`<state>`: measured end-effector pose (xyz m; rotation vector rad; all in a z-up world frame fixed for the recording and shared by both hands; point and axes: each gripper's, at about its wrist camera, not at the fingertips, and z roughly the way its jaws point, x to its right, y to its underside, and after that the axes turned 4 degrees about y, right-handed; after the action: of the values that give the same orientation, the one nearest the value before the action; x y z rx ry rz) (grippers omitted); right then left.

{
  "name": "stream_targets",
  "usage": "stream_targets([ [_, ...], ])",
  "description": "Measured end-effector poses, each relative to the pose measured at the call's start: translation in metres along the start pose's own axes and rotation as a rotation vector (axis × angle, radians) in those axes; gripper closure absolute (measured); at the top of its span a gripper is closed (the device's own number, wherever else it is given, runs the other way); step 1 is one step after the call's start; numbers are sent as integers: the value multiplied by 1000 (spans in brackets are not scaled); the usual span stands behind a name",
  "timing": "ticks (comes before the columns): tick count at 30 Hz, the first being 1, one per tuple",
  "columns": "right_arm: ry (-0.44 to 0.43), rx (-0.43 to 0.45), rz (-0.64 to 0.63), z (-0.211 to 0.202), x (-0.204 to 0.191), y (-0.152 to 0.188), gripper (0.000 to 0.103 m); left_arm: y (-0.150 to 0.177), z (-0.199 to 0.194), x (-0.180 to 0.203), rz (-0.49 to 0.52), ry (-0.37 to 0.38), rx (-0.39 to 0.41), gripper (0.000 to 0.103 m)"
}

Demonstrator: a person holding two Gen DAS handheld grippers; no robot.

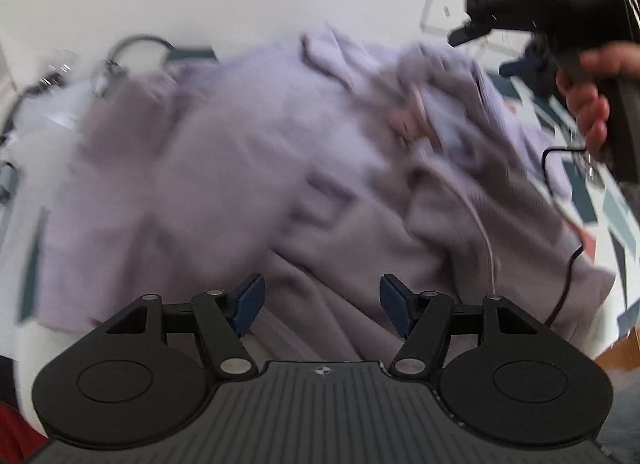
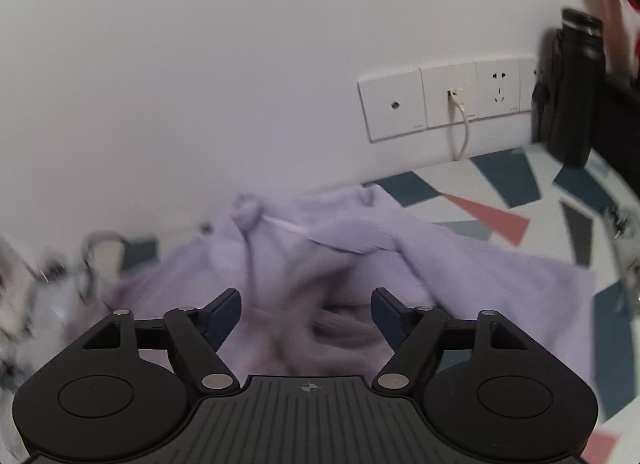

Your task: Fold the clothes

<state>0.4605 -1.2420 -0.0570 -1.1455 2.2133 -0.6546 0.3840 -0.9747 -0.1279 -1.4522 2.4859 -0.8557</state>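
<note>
Lilac hoodie (image 1: pixel 248 168) heaped on the patterned table (image 2: pixel 500 200).

Your left gripper (image 1: pixel 322 300) and right gripper (image 2: pixel 306 314) both hover over the soft, rumpled knit, fingers spread wide and holding nothing (the blur hides finer folds). Bare tabletop lies to the right, before the wall sockets (image 2: pixel 444 100) and a dark bottle (image 2: pixel 572 92).

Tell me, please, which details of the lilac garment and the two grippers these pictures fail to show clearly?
- Lilac garment, left wrist view: motion blur hides its seams and its type.
- Garment folds between the open right gripper, right wrist view: smeared, so layers are unreadable.
- Left gripper: open above the cloth; contact cannot be judged.
- Dark bottle, right wrist view: partly cut off near the edge.
</note>
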Motion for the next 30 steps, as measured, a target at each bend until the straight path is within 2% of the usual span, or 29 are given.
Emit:
stream_targets([
  [3, 16, -68, -40, 26, 8, 17, 31, 12, 27, 16, 18, -19, -78, 40],
  [5, 27, -114, -66, 44, 14, 28, 24, 18, 35, 24, 25, -6, -121, 52],
  [7, 38, -159, -93, 61, 20, 40, 26, 22, 40, 32, 49, -1, -155, 72],
  [8, 44, -182, -106, 70, 22, 46, 33, 23, 40, 36, 67, -2, -166, 76],
  [9, 49, -204, -119, 78, 25, 51, 56, 22, 40, 39, 88, -3, -169, 85],
  [10, 46, -190, -112, 78, 30, 51, 71, 21, 40, 42, 103, -1, -173, 87],
  [12, 81, -157, -41, 68, 54, 45, 80, 17, 41, 44, 97, 9, -180, 88],
  [16, 152, -89, 101, 47, 104, 32, 85, 14, 46, 56, 109, 31, -170, 88],
  [20, 223, -22, 242, 27, 154, 19, 85, 14, 54, 71, 132, 61, -152, 88],
  [22, 283, -43, 268, 34, 170, 20, 84, 14, 58, 79, 144, 76, -144, 86],
  [23, 314, -53, 281, 37, 178, 21, 84, 14, 59, 82, 145, 82, -137, 85],
  [24, 343, -64, 294, 40, 186, 21, 80, 15, 58, 82, 138, 82, -127, 78],
  [26, 352, -81, 322, 41, 188, 23, 70, 19, 52, 79, 133, 79, -107, 73],
  [30, 311, 5, 318, 9, 171, 23, 58, 29, 36, 72, 131, 56, -55, 63],
])
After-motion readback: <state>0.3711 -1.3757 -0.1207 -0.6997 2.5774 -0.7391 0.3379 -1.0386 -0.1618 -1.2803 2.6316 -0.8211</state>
